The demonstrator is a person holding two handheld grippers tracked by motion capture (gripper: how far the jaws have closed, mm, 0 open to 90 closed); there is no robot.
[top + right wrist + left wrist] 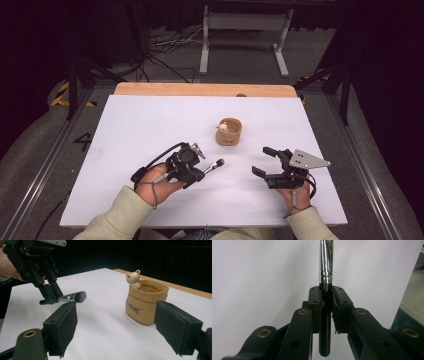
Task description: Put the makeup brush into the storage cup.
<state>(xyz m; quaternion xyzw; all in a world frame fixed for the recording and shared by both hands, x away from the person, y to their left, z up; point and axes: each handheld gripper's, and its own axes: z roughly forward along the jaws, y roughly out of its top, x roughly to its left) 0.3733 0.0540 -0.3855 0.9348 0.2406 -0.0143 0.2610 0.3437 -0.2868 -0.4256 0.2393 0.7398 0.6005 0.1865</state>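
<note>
Our left hand-held gripper [199,172] clamped on brush [214,166] near the pot [229,132], right hand-held gripper [261,161] wide apart.

Tan pot [146,301] w/ cream bear [133,278], black-silver brush [72,297], white table [150,130].

Both hand-held grippers, left [197,172] and right [262,161], are chunky matte-black builds with brass-coloured pivot pins and small screw holes in the jaw arms, fuzzy black pads, black cables looping off the back, a grey three-cornered plate with holes on top, and the person wears pale beige sleeves [122,212].
</note>
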